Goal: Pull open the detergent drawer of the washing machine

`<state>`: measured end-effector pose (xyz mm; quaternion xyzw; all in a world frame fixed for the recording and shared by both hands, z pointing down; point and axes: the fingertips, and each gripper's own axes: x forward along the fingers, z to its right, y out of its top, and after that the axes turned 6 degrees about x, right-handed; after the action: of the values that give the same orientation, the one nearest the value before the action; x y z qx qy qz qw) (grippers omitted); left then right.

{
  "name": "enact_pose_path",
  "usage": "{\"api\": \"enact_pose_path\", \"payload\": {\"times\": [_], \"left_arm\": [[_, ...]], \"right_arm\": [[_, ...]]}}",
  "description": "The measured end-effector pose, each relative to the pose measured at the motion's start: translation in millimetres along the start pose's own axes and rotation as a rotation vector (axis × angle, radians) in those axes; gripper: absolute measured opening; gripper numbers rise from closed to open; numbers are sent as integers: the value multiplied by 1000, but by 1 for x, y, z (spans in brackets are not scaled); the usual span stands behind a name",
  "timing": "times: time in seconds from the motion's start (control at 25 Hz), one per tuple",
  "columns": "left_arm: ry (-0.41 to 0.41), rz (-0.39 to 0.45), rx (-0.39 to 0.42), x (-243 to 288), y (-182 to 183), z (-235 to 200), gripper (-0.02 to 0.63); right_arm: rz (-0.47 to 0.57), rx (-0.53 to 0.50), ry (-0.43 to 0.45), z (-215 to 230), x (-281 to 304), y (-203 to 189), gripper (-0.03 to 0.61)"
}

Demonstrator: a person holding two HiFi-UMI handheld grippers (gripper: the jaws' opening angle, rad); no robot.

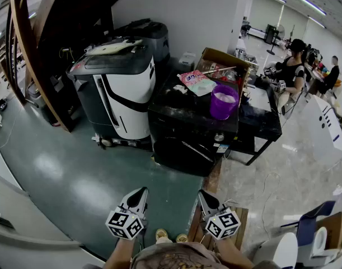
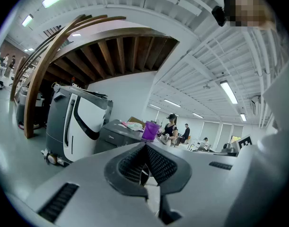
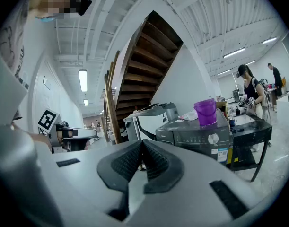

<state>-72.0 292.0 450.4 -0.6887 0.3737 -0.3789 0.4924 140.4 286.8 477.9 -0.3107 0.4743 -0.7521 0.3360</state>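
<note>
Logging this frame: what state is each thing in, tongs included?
Left tongs: shut, empty.
Right tongs: shut, empty.
Detergent drawer: looks shut, flush with the washing machine front.
Purple bucket: upright on the washing machine, no lid.
Cardboard box: flaps open.

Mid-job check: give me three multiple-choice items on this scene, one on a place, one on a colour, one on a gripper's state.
1. Where is the bucket? A on the washing machine B on the floor C in a gripper
2. Bucket's colour? A red B purple C green
3. The left gripper is: A shut and empty B wide open C gripping the drawer

Answers: A, it stands on the machine's top. B, it is purple in every view. A, its jaws meet with nothing between.
</note>
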Motion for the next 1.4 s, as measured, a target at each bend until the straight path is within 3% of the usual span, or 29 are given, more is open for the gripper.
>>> {"api": "enact_pose_path", "payload": {"times": [1.0,1.4], "left_arm": [[-44,15,-20,3,-4,-44,20],[-52,8,-12,39,-5,-61,20]], "right_arm": [[60,44,-44,-24,41,-12,2],[63,47,-43,-6,70,-10,2]]}}
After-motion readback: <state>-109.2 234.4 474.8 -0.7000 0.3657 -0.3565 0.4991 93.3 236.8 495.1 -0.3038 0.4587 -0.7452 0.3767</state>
